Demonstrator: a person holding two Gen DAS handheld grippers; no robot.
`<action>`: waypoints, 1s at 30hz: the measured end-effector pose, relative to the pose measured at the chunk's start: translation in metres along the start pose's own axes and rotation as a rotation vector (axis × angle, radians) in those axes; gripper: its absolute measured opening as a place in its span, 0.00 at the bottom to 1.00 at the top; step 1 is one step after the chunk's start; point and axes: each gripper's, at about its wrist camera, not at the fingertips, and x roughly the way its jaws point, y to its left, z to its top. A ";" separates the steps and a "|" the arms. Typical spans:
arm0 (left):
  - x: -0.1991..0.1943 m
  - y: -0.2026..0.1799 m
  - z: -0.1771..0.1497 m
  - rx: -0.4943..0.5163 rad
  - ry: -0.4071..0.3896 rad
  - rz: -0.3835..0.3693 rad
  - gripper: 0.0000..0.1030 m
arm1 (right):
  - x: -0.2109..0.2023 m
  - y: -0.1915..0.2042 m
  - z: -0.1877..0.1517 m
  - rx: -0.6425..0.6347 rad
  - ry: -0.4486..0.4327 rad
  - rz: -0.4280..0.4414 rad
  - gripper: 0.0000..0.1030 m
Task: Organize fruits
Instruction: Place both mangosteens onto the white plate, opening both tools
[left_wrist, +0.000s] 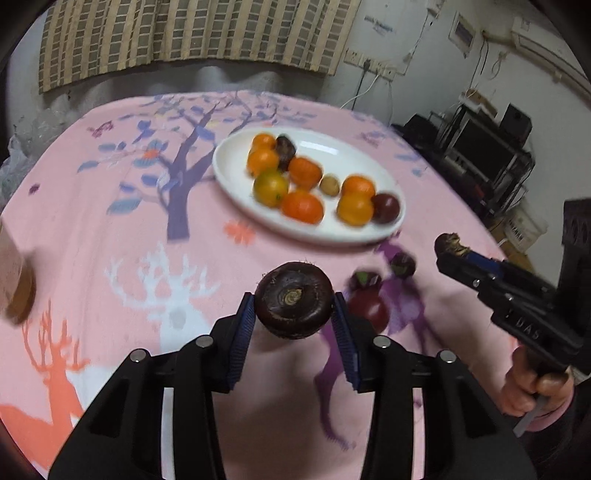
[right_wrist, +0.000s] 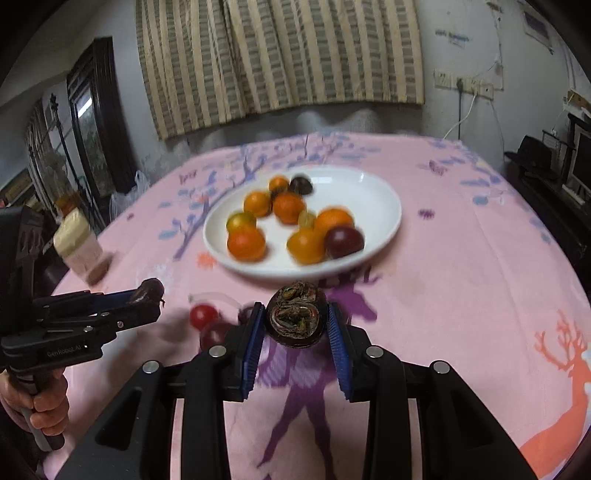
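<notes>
Transfer of two dark fruits to the white oval ceramic plate (left_wrist: 236, 151) appears to be the step in hand. The left tool (left_wrist: 294, 317) is clamped on a round dark brown fruit (left_wrist: 293, 299), its blue ribbed pads pressing on both sides, the stem scar facing the camera. The right tool (right_wrist: 296, 328) likewise grips a dark fruit with a dried greenish calyx (right_wrist: 296, 314) between its pads. Both fruits are held clear of the pink patterned cloth on the desk (left_wrist: 110, 229), short of the plate's near rim.

The plate already carries several orange citrus fruits (left_wrist: 302, 207), a small tan fruit (left_wrist: 329, 185) and two dark fruits. Its right and far portions are bare in the right wrist view; these are probably the best release zones.

Recommended procedure:
- Keep both grips steady. The fruits are round and held near the pad tips, so squeezing harder or tilting could let them slip forward.
- Bring each tool over the near rim with margin, keeping the two tools apart so that they do not collide.
- Lower each fruit onto a bare patch of plate before opening the jaws; a release from height is likely to send it rolling into the citrus or over the shallow rim.

Three small red and dark fruits (left_wrist: 369, 311) lie on the cloth near the plate, apparently awaiting collection. A clear jar with a pale lid (right_wrist: 79, 245) stands well to the left.
</notes>
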 end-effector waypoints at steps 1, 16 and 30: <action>0.001 -0.001 0.014 0.000 -0.017 0.000 0.40 | 0.004 -0.004 0.010 0.018 -0.008 0.007 0.34; 0.090 -0.003 0.129 0.009 -0.065 0.119 0.82 | 0.086 -0.026 0.077 0.034 0.033 -0.036 0.40; -0.010 0.018 0.017 -0.146 -0.126 0.203 0.95 | 0.048 -0.029 0.001 0.082 0.132 -0.022 0.50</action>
